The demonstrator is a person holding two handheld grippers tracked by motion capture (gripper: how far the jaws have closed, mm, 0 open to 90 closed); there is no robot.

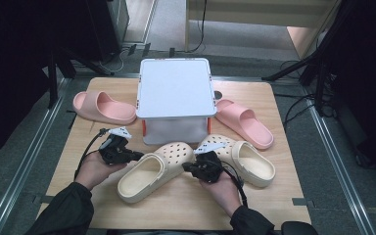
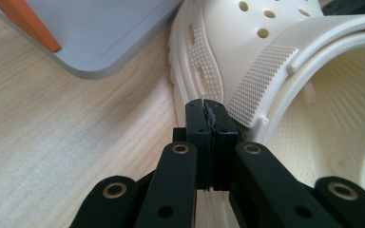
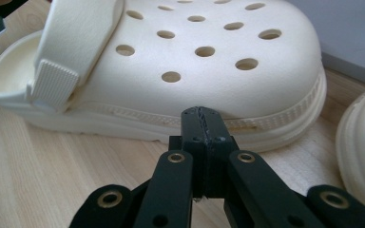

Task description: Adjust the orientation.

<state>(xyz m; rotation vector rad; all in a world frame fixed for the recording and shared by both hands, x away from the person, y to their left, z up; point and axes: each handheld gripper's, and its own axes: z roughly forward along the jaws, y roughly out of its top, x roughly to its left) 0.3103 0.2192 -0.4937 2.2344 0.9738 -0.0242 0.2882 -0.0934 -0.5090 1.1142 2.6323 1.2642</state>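
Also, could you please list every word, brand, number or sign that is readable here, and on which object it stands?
There is none to read: the cream clogs, the pink slides and the white box lid carry no lettering that these pictures show.

From above, my left hand-held gripper (image 1: 136,155) has its tips against the near clog (image 1: 149,177), too small there to tell whether they touch. The box (image 1: 175,88) hides part of the right pink slide (image 1: 245,122) and the counter (image 1: 176,205) behind it. My sleeves run off the bottom edge.
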